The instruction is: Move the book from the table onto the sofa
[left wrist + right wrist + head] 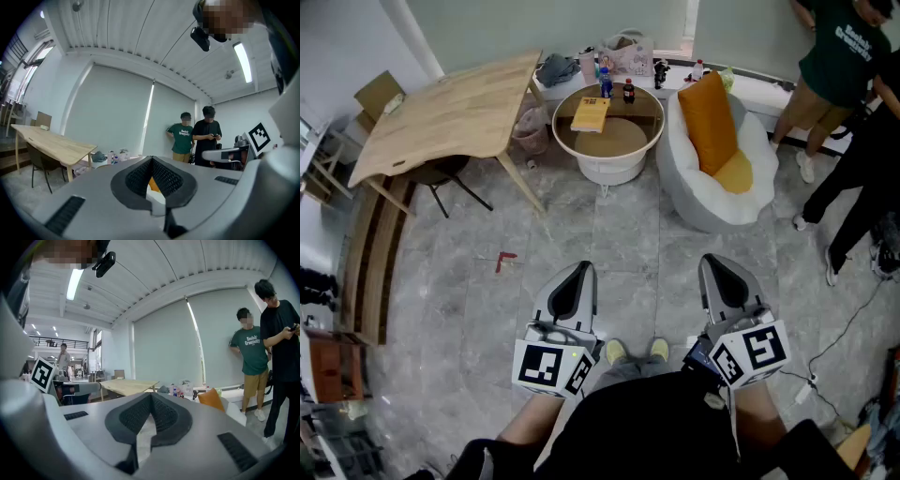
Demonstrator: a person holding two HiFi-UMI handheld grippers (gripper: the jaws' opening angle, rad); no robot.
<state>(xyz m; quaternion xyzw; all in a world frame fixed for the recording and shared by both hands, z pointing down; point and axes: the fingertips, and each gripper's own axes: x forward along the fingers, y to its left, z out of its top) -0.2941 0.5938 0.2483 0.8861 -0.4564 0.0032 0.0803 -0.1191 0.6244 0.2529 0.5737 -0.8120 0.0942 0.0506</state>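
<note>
My left tool (578,274) and right tool (720,267) are both closed and empty. The book (591,114) lies on the round worktop (563,142), well ahead, beside the sofa (712,202). I judge the approach is first: walk up, then open a tool.

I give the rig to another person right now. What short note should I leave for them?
Both shut and empty: left hand-held gripper, right hand-held gripper.
The book lies on the round table; the sofa stands right of it in the head view, with orange cushions.
Done: nothing yet.
Left: approach, grasp the book, carry it to the sofa, release.
</note>
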